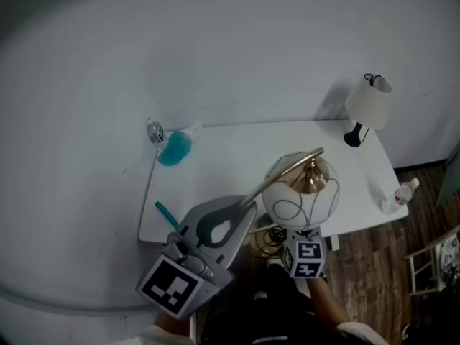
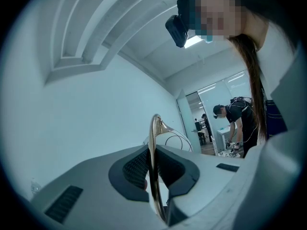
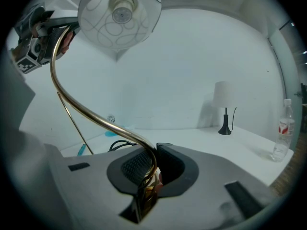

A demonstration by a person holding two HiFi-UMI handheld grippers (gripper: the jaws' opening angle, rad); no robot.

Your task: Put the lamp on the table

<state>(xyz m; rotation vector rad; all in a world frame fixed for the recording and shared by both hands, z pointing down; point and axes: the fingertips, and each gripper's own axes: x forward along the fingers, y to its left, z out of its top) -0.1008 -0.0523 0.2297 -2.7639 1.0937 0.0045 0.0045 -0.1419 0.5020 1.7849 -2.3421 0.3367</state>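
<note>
A brass lamp with a curved gold arm [image 1: 282,176] and a round white glass shade [image 1: 300,198] is held in the air over the near edge of the white table [image 1: 237,157]. My left gripper [image 1: 241,205] is shut on the upper part of the gold arm [image 2: 153,166]. My right gripper [image 3: 152,169] is shut on the lower end of the gold arm [image 3: 96,119], near the lamp's brass base [image 1: 264,241]. In the right gripper view the glass shade [image 3: 119,14] hangs high above the jaws. A black cord [image 3: 120,145] trails by the jaws.
On the table stand a small black lamp with a white shade [image 1: 368,106] at the far right, a clear bottle [image 1: 399,195] at the right edge, a turquoise object [image 1: 175,148] with a small bottle [image 1: 154,131] at the far left, and a blue pen [image 1: 166,214]. A wooden floor [image 1: 374,264] lies to the right.
</note>
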